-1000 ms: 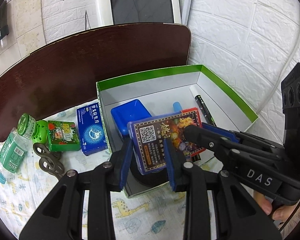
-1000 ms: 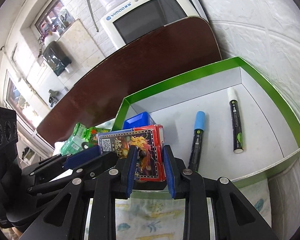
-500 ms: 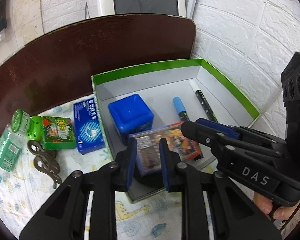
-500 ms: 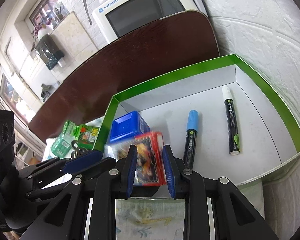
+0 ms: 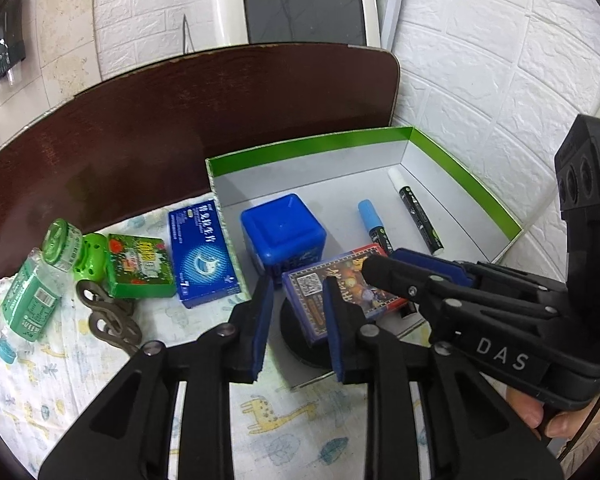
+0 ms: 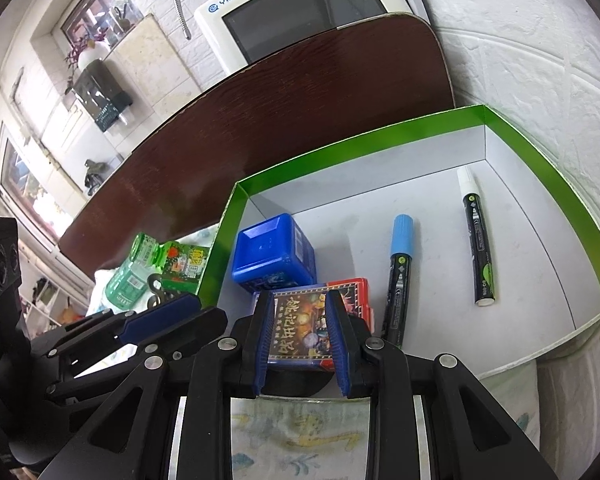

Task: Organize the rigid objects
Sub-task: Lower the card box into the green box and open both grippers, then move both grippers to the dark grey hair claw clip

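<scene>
A colourful card pack [image 6: 300,330] lies low in the near left corner of the green-rimmed white box [image 6: 380,138], next to a blue cube [image 6: 274,254]. My right gripper [image 6: 300,344] is shut on the pack. In the left wrist view the pack [image 5: 336,292] shows between the right gripper's fingers [image 5: 412,276]. My left gripper [image 5: 296,320] is open, its jaws spread beside the pack, not gripping it. Two markers, one blue-capped [image 6: 398,276] and one white-capped [image 6: 476,232], lie in the box.
Left of the box on the patterned cloth lie a blue medicine box [image 5: 202,248], a green packet [image 5: 140,268], a green bottle [image 5: 36,280] and a metal piece [image 5: 108,320]. A dark wooden board [image 5: 180,120] and a white monitor [image 5: 296,4] stand behind.
The pack came down from above the box rim into the box beside the blue cube. My left gripper let go of it and opened; the right stays shut on it.
</scene>
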The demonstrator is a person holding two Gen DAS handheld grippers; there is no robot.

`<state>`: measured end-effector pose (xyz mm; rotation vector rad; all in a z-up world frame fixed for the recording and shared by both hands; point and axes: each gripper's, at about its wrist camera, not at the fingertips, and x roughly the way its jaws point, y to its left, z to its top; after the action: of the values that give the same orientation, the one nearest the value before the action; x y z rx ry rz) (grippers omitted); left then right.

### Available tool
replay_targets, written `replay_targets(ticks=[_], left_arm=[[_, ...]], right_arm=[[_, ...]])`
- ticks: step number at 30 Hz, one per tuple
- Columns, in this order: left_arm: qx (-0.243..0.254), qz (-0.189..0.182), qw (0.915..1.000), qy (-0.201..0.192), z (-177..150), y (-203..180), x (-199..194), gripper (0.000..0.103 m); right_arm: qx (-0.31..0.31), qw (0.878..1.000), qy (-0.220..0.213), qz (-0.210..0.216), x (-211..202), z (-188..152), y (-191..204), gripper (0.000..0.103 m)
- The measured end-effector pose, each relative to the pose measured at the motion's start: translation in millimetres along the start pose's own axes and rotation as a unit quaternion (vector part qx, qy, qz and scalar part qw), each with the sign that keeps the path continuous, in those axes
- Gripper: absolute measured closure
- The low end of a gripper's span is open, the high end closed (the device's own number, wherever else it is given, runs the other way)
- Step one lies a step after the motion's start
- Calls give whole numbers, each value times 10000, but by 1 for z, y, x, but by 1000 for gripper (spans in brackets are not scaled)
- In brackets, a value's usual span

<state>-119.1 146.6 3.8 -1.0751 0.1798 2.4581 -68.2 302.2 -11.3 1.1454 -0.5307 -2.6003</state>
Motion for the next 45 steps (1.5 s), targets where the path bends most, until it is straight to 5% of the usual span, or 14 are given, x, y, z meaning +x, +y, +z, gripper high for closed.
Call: replay_targets(ticks=[3, 8, 23, 26, 33, 35, 37, 45], left_arm=[[-85, 110, 9999, -88, -1, 13, -9, 76], [-516, 461, 9970, -341, -6, 56, -26, 56], [-1766, 808, 9807, -210, -62, 177, -45, 56], [-1863, 768, 9793, -166, -71, 190, -42, 56], [-2054, 632, 9766, -95, -85, 215, -35, 56], [-2081, 586, 9763, -79, -85, 219, -32, 56], [-2110, 545, 9760, -56, -87, 223, -29, 56], [-2162, 482, 9751, -115, -84, 226, -30, 56]], right_arm=[[-10, 10000, 55, 29, 0, -1, 6, 74], [-132, 9999, -59, 26, -7, 0, 22, 74], [-1154, 9918, 307, 455, 32, -19, 140, 73], [-1365, 9889, 523, 271, 56, -29, 159, 56], [-1650, 9828, 758, -338, 105, -45, 180, 56], [-1691, 9813, 802, -455, 115, -47, 181, 60], [-1626, 9808, 959, -488, 126, -47, 179, 89], [-2042, 9722, 1133, -165, 116, -60, 175, 90]])
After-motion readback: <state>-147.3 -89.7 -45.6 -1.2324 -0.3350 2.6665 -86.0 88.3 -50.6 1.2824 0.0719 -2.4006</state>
